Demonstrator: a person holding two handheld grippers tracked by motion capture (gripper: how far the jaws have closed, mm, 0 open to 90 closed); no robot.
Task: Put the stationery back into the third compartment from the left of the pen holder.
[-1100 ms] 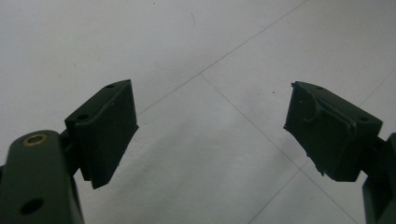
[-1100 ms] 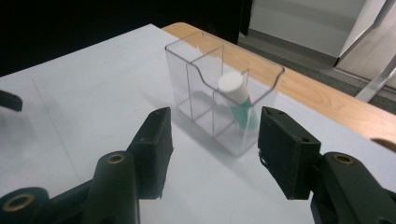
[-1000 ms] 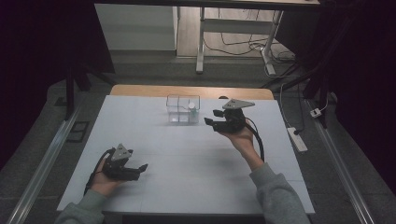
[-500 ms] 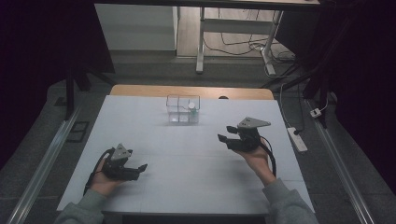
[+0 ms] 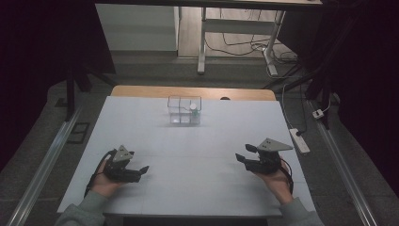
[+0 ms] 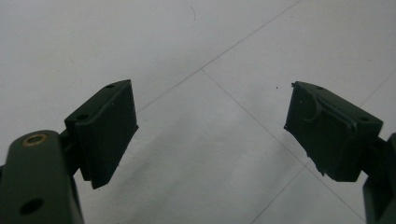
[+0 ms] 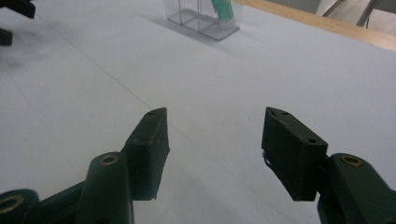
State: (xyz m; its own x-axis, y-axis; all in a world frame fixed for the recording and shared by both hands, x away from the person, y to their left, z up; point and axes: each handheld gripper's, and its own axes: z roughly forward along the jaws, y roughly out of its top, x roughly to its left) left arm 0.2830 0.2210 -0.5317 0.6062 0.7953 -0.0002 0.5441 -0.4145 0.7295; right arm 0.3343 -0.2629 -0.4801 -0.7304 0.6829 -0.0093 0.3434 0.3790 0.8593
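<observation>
A small clear box with two compartments stands at the far middle of the white table. A green-and-white tube stands upright in its right compartment. My left gripper rests low at the near left, open, with bare table between its fingers. At the near right my right gripper points left; its jaws have just been opening, with nothing between them. In the right gripper view the gripper looks toward the clear box and the tube.
A wooden strip runs along the table's far edge. On the floor to the right lies a white power strip with cables. Metal rails flank the table on both sides. White furniture legs stand beyond.
My right hand has drawn back from beside the clear box to the near right of the table and sunk a little, its jaws wider apart. The left hand has stayed put.
</observation>
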